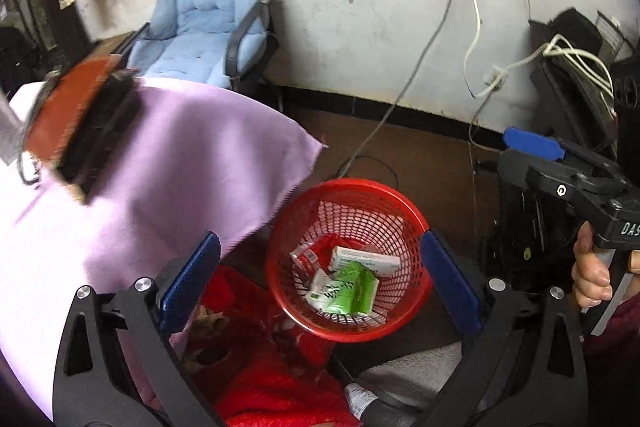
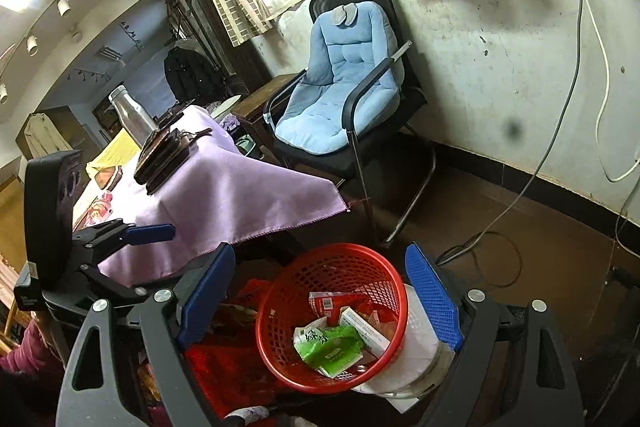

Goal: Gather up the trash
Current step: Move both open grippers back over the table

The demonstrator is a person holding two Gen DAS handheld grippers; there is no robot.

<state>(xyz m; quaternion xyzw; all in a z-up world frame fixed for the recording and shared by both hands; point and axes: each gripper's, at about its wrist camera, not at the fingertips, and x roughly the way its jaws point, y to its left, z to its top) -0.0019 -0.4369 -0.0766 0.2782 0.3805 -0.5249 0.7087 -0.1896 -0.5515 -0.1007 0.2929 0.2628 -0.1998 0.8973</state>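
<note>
While I hold both the left gripper [image 1: 320,279] and the right gripper [image 2: 320,301] spread wide and empty, the red basket [image 1: 404,215] sits below them on the floor, holding the trash [image 1: 346,283].

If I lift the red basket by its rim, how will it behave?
The red basket is thin plastic mesh, so probably light and slightly flexible. It holds only a few small cartons, so lifting by one side may tilt it.
</note>
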